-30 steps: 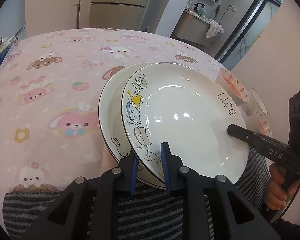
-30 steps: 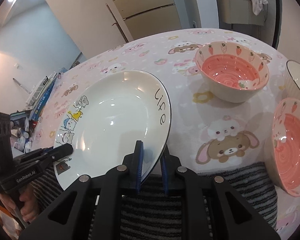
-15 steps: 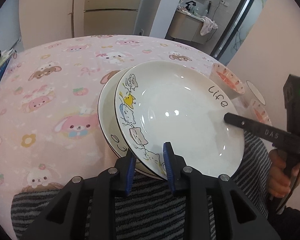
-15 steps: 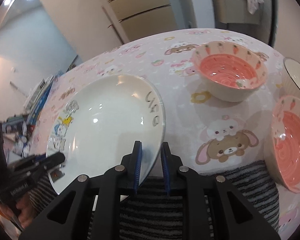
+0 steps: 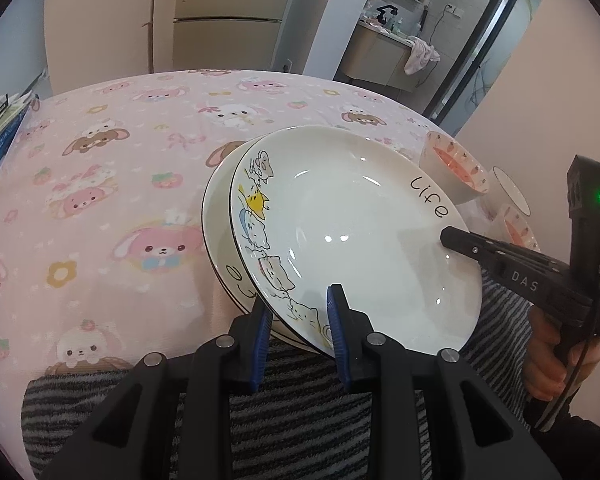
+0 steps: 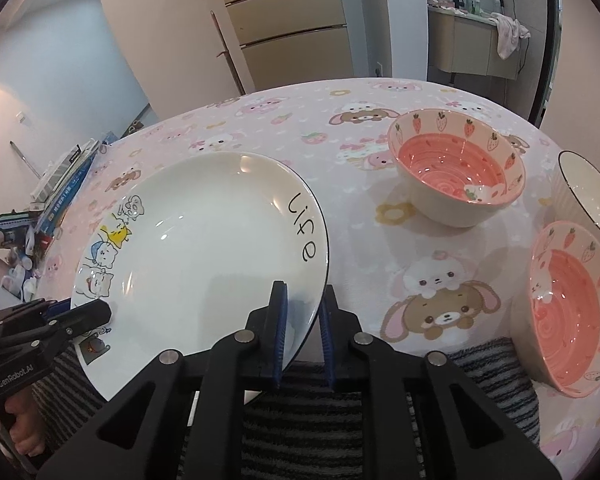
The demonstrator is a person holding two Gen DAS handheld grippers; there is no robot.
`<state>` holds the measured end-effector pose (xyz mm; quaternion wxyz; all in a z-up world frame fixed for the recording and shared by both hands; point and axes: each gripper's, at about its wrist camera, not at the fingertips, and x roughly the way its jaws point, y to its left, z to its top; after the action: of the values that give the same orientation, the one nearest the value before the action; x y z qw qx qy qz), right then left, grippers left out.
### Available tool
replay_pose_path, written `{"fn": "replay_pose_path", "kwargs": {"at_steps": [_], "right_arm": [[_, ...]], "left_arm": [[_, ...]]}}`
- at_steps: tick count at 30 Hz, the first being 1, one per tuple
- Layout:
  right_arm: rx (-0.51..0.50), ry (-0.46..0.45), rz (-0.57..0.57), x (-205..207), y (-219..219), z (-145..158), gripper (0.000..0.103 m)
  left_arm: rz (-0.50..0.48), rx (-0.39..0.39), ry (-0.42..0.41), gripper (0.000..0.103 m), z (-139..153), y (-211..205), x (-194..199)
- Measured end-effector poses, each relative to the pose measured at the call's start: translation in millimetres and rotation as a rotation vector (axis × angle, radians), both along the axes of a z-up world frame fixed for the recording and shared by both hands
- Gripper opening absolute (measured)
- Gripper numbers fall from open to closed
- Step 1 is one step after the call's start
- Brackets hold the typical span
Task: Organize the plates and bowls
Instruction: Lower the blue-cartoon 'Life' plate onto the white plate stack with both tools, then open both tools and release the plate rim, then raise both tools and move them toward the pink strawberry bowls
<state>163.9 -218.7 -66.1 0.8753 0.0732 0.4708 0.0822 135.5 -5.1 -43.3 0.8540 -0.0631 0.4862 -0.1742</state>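
Observation:
A white plate with cartoon cats and the word "Life" (image 5: pixel 360 232) (image 6: pixel 204 248) lies tilted on a second white plate (image 5: pixel 220 232), overlapping it to the right. My left gripper (image 5: pixel 298 320) (image 6: pixel 100 312) straddles both near rims on the cat side. Its jaws stand open, one pad above the upper plate and one beside the lower rim. My right gripper (image 6: pixel 302 312) (image 5: pixel 446 236) holds the upper plate's rim near the lettering. Its jaws are closing, with the rim between the pads.
On the pink cartoon tablecloth (image 5: pixel 100 160), a strawberry bowl (image 6: pixel 456 172) stands right of the plates. A second pink bowl (image 6: pixel 568 312) and a white black-rimmed bowl (image 6: pixel 588 192) sit at the far right. Books (image 6: pixel 64 184) lie at the left edge. Striped clothing (image 5: pixel 300 400) fills the foreground.
The left jaws have spread apart around the plate rims. The right gripper has stayed clamped at the plate's edge. The plates have hardly shifted.

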Motion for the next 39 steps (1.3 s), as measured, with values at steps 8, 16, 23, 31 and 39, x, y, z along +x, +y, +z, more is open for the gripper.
{"fn": "replay_pose_path", "kwargs": {"at_steps": [8,16,23,31,39], "right_arm": [[-0.080,-0.024,0.036,-1.5,19.9,-2.8,0.016],[-0.094,-0.028,0.041,-0.4,18.8,-3.2,0.017],[-0.044,0.009,0.073,2.3,17.3,-8.1,0.024],[0.035,0.026,0.065,2.5,7.2,-6.8,0.047],[-0.028,-0.146,-0.006,-11.0,0.6,19.3,0.049]], "left_arm": [[0.057,0.069,0.011,0.035,-7.4,6.1,8.2],[0.067,0.066,0.021,0.036,-11.6,8.6,12.3],[0.088,0.082,0.047,0.054,-22.5,9.2,21.5],[0.122,0.166,-0.200,0.076,8.2,4.2,1.6],[0.176,0.113,-0.528,0.087,50.5,9.2,-34.1]]}}
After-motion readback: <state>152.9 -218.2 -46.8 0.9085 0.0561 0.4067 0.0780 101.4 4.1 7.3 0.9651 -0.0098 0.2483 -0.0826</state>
